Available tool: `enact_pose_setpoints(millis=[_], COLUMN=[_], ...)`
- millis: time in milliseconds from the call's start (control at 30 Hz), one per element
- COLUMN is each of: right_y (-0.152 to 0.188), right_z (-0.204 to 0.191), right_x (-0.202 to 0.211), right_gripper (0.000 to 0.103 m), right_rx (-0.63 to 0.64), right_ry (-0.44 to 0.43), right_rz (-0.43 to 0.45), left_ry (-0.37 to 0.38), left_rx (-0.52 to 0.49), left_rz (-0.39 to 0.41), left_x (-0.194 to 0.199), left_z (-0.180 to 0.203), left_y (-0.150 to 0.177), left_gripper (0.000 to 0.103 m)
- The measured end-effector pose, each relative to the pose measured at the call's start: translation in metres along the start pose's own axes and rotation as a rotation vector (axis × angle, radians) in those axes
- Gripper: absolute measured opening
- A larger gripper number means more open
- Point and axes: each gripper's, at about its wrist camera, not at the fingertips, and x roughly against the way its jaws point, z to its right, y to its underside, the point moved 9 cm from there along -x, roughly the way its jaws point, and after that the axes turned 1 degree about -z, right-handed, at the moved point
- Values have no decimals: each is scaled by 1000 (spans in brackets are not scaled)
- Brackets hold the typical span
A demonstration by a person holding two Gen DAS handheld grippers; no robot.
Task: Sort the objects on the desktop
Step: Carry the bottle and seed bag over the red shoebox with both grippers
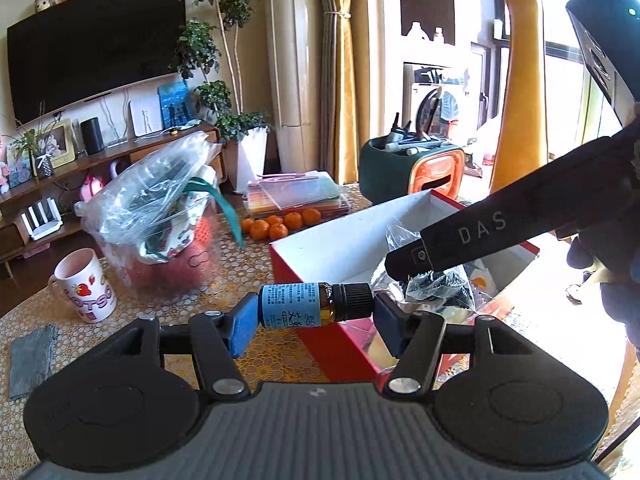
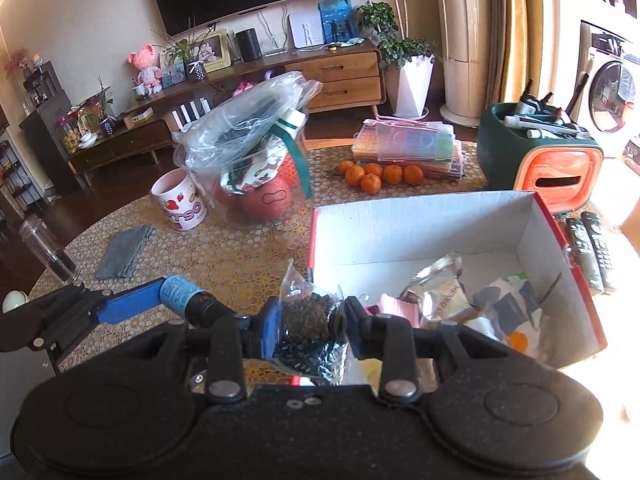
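Observation:
My left gripper (image 1: 314,308) is shut on a small amber bottle (image 1: 308,305) with a blue label and black cap, held sideways just left of the red-and-white box (image 1: 320,248). The bottle also shows in the right wrist view (image 2: 182,294). My right gripper (image 2: 308,320) is shut on a clear bag of dark tea leaves (image 2: 310,320), held over the box's near left corner (image 2: 316,240). In the left wrist view the right gripper (image 1: 404,272) reaches in from the right with that bag (image 1: 432,284). Several packets (image 2: 448,296) lie inside the box.
On the patterned table: a strawberry mug (image 2: 182,202), a grey cloth (image 2: 124,252), a clear tub with a plastic bag (image 2: 248,160), tangerines (image 2: 376,174), flat coloured cases (image 2: 412,146), a green-orange pen holder (image 2: 536,156), two remotes (image 2: 592,248), a glass bottle (image 2: 48,252).

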Motion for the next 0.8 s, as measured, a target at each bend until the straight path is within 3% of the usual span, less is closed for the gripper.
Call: enact_pose_setpoints(millis=[400, 800], right_y=[4, 10], right_z=[92, 144], right_x=[14, -26], right_gripper=[33, 33], right_rx=[-90, -115], right_ry=[73, 126], right_rz=[31, 0], left_ry=[68, 54], left_rx=[-55, -53], left_rz=[-64, -214], left_x=[-45, -120], left_z=[67, 76], left_y=[-6, 1], left_gripper=[61, 61])
